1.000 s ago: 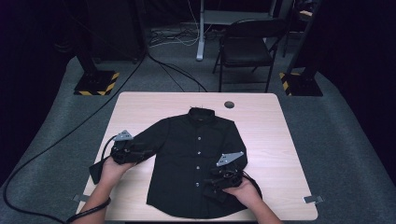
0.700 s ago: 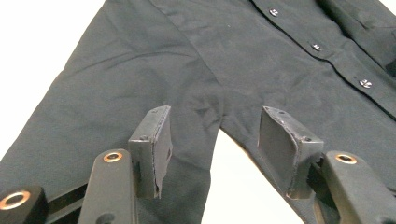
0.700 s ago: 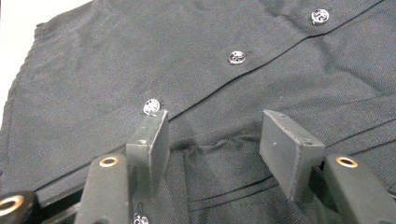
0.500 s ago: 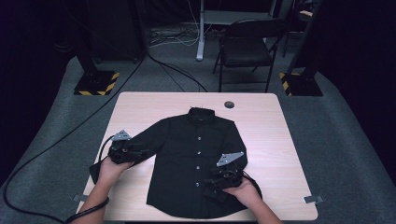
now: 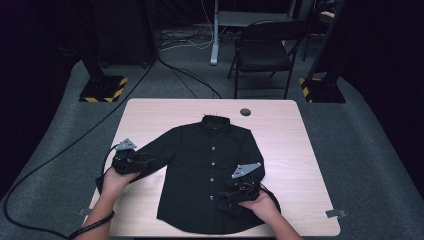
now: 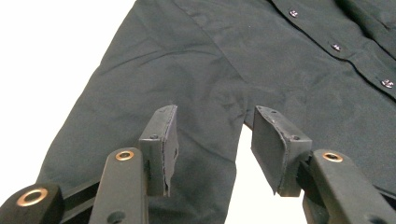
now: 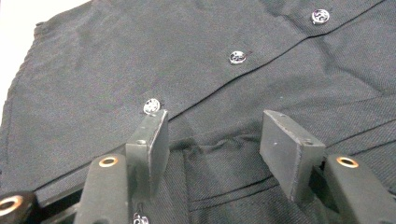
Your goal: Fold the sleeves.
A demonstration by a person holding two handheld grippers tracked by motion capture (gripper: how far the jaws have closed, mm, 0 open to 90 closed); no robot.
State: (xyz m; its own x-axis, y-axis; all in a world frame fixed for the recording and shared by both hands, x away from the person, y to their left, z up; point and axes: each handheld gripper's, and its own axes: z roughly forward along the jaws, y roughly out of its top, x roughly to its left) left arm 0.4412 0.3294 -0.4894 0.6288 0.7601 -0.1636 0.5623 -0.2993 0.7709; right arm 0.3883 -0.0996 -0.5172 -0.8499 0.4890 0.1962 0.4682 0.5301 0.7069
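High view: my left claw (image 5: 142, 161) has just been closing, sleeve (image 6: 140, 116) between its parted jaws; my right claw (image 5: 231, 196) gapes over the shirt (image 5: 210, 170).

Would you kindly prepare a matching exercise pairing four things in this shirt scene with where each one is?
Things:
1. left gripper
2. right gripper
3. shirt collar
4. folding chair

Places:
A. on the floor beyond the table
B. at the shirt's far end, toward the table's far edge
C. over the sleeve at the table's left side
D. over the shirt's lower front, near the button row

Pairs: 1-C, 2-D, 3-B, 4-A
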